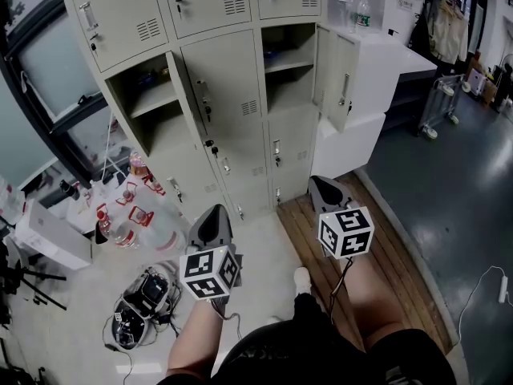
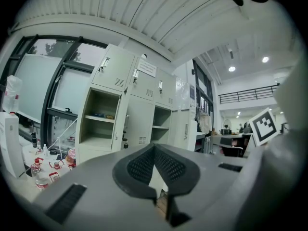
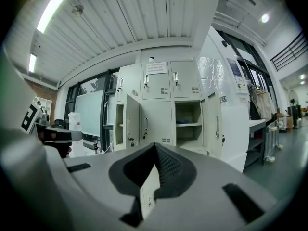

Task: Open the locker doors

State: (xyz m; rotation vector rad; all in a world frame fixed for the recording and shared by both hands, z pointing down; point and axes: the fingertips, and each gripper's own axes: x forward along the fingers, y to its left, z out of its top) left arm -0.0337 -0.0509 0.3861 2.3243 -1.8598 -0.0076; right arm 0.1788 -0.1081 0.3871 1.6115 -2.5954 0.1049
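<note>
head view: from above, steeply down, lockers [image 1: 227,95] at 12 o'clock, well off | left gripper view, right gripper view: low, near-level, facing them | shared: lockers

Bottles [image 1: 124,233] near white box [image 1: 50,237]

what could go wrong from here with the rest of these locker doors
1. The open right door juts out; reaching for the closed door below could knock it.
2. Bottles and cabled gear crowd the floor left of the lockers, an easy trip or spill.
3. The left tongs and right tongs are shut and empty; they must open before gripping anything.
</note>
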